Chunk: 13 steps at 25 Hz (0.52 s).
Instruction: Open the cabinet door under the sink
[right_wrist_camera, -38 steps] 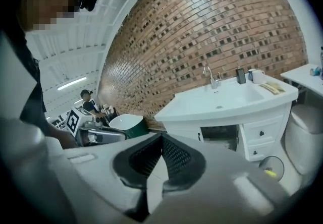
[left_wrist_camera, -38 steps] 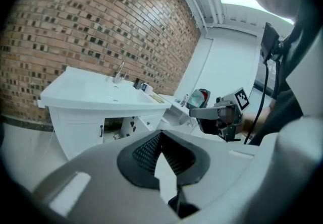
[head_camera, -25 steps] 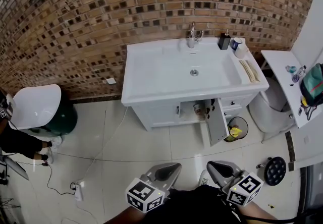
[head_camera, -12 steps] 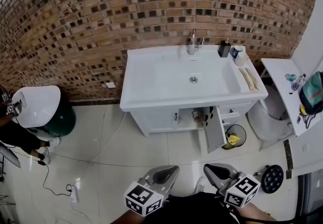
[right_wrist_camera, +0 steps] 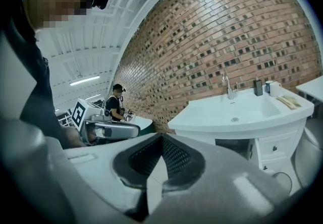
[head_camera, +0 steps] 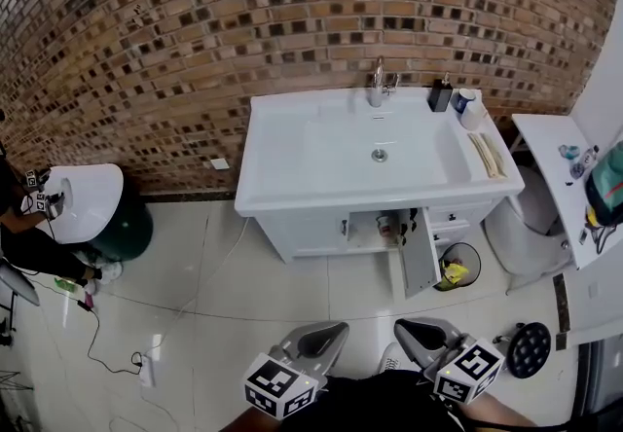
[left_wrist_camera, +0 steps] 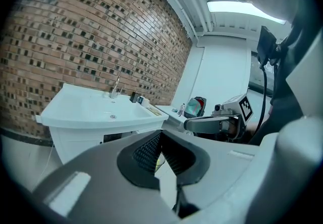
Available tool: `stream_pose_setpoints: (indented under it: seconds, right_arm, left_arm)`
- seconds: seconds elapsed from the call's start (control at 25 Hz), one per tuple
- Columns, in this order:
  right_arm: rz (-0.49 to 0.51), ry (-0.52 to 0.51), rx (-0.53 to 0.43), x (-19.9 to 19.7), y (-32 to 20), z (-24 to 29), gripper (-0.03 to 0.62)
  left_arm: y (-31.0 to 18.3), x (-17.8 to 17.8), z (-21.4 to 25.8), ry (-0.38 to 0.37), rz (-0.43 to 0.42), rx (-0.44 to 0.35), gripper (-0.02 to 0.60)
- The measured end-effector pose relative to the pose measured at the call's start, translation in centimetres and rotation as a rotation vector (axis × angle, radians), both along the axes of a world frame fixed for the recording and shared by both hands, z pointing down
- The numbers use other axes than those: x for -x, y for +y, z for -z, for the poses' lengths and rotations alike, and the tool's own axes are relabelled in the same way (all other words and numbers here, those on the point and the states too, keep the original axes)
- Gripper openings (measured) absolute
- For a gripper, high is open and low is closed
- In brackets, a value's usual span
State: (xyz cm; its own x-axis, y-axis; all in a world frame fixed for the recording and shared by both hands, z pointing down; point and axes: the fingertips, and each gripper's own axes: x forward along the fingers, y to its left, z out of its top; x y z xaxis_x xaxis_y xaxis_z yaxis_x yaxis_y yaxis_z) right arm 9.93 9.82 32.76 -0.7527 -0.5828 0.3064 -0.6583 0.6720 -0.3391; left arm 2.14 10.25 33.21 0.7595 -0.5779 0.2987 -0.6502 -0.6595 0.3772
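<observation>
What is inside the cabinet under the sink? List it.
Through the open door, a few small items stand inside the cabinet, too small to identify. The closed left door hides the rest.

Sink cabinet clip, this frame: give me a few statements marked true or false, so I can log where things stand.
1. A cabinet door under the sink stands swung open. True.
2. The right gripper is clamped on the door's edge. False: it is held low by the person, well away from the cabinet, its fingers together on nothing.
3. The left gripper holds a bottle. False: its fingers are shut and hold nothing.
4. A faucet stands at the back of the sink, by the brick wall. True.
5. A bin sits on the floor beside the open door. True.
</observation>
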Motion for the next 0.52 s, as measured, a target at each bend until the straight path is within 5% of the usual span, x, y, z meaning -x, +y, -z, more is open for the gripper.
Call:
stream_pose_setpoints:
  seconds: [0.52]
  right_arm:
    - [0.031,0.029,-0.02,0.05,-0.26,0.09,0.002]
  left_arm:
    - [-0.9,0.31,-0.38,-0.017,0.009,-0.002,0.017]
